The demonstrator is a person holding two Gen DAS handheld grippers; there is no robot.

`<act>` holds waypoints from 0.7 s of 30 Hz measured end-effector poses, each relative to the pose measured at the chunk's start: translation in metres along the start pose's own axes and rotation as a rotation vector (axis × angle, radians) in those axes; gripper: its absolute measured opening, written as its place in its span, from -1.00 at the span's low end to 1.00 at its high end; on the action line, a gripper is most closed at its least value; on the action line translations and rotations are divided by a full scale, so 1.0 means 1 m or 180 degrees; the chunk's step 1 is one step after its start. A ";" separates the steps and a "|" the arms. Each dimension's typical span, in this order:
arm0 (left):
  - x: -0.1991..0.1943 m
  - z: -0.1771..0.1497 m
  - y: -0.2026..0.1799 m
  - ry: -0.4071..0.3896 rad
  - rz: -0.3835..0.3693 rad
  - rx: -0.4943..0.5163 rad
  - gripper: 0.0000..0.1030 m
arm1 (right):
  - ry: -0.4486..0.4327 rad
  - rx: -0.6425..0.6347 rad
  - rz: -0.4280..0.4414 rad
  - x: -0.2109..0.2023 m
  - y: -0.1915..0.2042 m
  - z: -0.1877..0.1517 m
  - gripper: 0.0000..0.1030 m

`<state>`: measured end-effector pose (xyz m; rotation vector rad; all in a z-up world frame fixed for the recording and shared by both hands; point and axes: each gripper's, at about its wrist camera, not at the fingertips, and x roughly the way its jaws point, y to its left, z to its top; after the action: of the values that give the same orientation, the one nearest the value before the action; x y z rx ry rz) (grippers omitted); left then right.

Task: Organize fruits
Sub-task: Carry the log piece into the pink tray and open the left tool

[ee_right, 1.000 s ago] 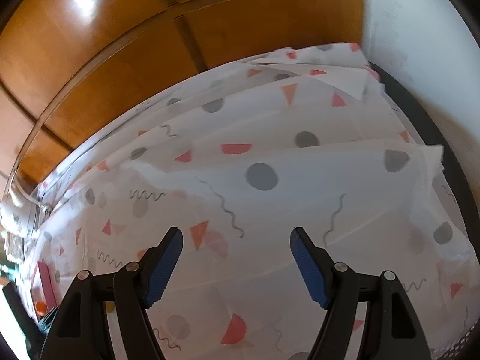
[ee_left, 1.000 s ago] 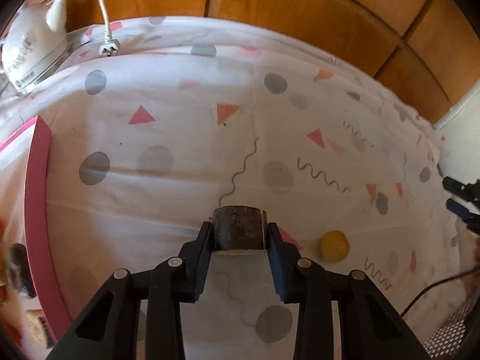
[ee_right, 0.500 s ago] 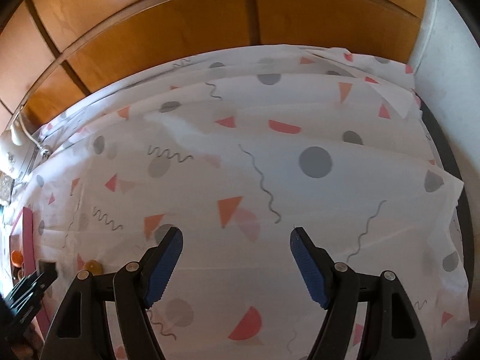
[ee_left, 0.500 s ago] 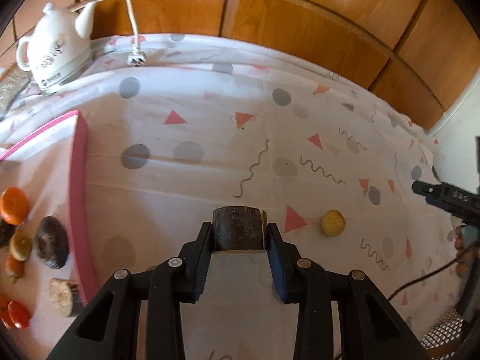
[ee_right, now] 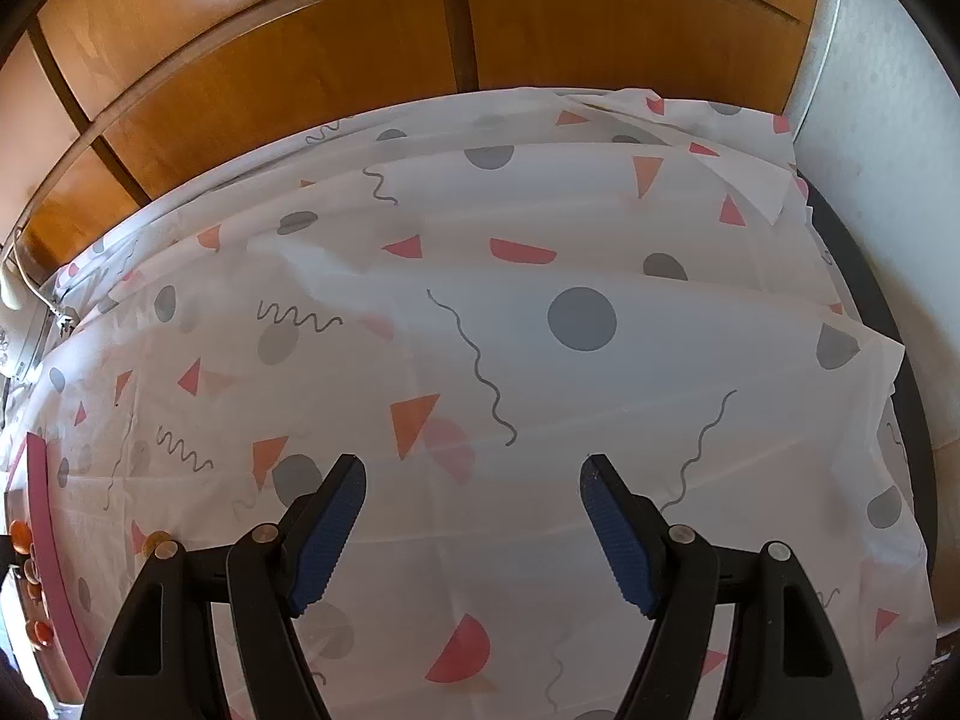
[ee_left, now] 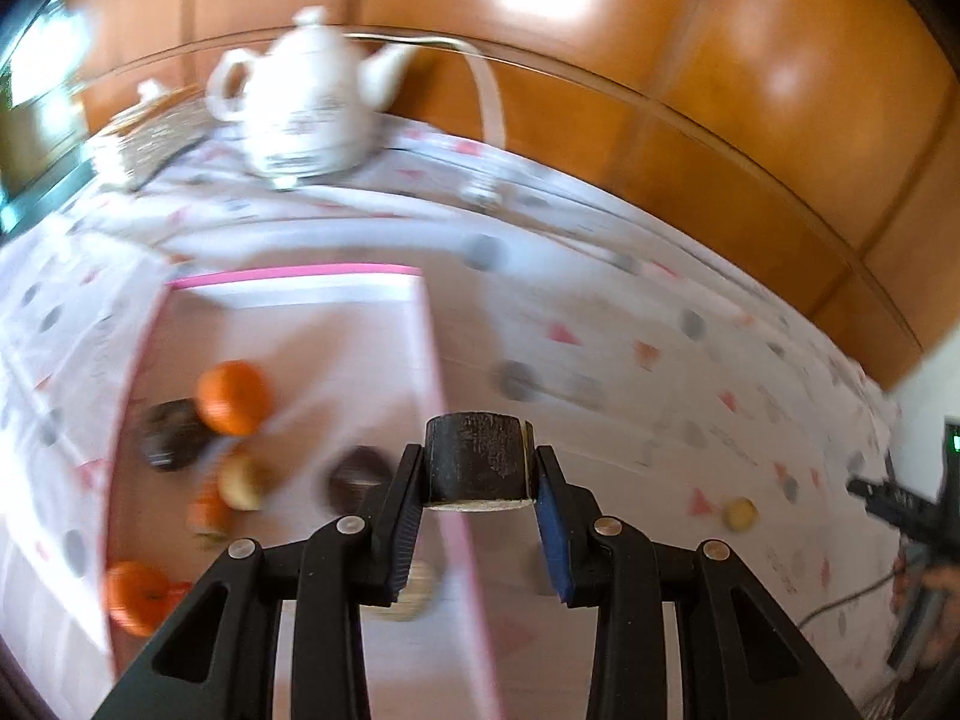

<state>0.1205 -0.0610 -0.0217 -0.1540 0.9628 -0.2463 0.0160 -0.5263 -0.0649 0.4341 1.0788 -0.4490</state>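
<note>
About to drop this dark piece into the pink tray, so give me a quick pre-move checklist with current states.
1. Grip: left hand-held gripper clamped on the dark piece: ok.
2. Position: piece inside the pink tray edge: cannot tell, it appears about over the right rim.
3. Landing spot: bare tray floor beyond the orange fruit: ok.
4. View sharpness: left wrist picture motion-blurred: not ok.
5. Right hand-held gripper open, empty, over the tablecloth: ok.
6. Small yellow fruit outside the tray: not ok.

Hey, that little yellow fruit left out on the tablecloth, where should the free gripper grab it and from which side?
Take the yellow fruit across its widest middle, coming down from above. It is small, roundish and alone on the flat tablecloth, so the open right gripper has room either side.
</note>
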 end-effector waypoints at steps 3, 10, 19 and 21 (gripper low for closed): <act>-0.014 0.001 0.041 -0.0081 0.0116 -0.0282 -0.31 | -0.0012 -0.0031 0.0031 0.000 0.002 -0.001 0.46; -0.042 -0.012 0.113 -0.0223 0.0329 -0.0723 -0.31 | -0.0002 -0.0087 0.0031 0.001 0.008 -0.004 0.46; -0.032 -0.032 0.136 -0.0094 0.0401 -0.0771 -0.31 | -0.0007 -0.0201 -0.0069 0.001 0.015 -0.007 0.46; -0.028 -0.035 0.134 -0.0086 0.0446 -0.0731 -0.31 | -0.0027 -0.0198 -0.0095 0.001 0.013 -0.006 0.46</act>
<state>0.0946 0.0747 -0.0509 -0.2982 0.9691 -0.0040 0.0189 -0.5118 -0.0667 0.3614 1.0892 -0.4421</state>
